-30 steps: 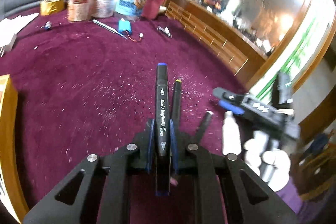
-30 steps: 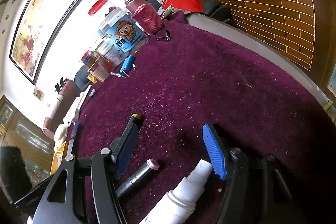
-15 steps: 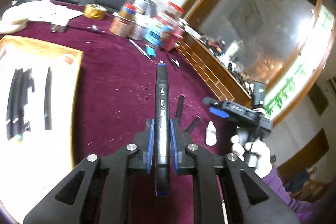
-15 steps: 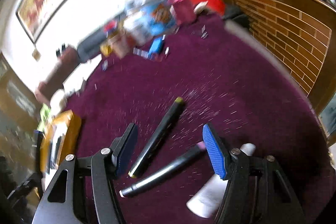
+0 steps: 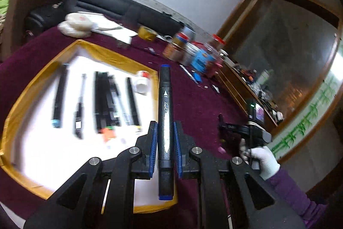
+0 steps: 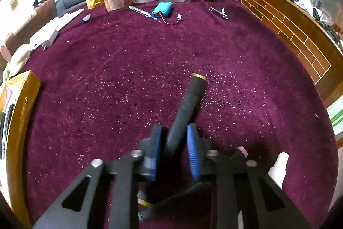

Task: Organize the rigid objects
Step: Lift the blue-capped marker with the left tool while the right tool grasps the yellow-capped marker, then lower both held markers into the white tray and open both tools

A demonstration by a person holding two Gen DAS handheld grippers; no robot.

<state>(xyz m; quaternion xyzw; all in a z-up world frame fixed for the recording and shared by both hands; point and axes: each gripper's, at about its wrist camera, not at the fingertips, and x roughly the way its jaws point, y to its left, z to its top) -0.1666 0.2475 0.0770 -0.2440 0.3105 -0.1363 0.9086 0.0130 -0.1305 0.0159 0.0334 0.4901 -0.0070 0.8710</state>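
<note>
Two markers are gripped, one per gripper. The left gripper [image 5: 165,150] clamps a blue-capped marker [image 5: 164,121] between its narrow blue pads; the long axis runs straight ahead along the fingers, one blue cap forward, above the edge of the gold-rimmed tray [image 5: 27,96], where several black pens [image 5: 107,100] lie roughly parallel. The right gripper [image 6: 174,151] is closing its jaws on a yellow-capped marker [image 6: 187,104]; its long axis tilts forward and rightward, yellow end away, over the maroon tablecloth [image 6: 128,70]. A white bottle [image 6: 277,166] lies just right of that gripper
</note>
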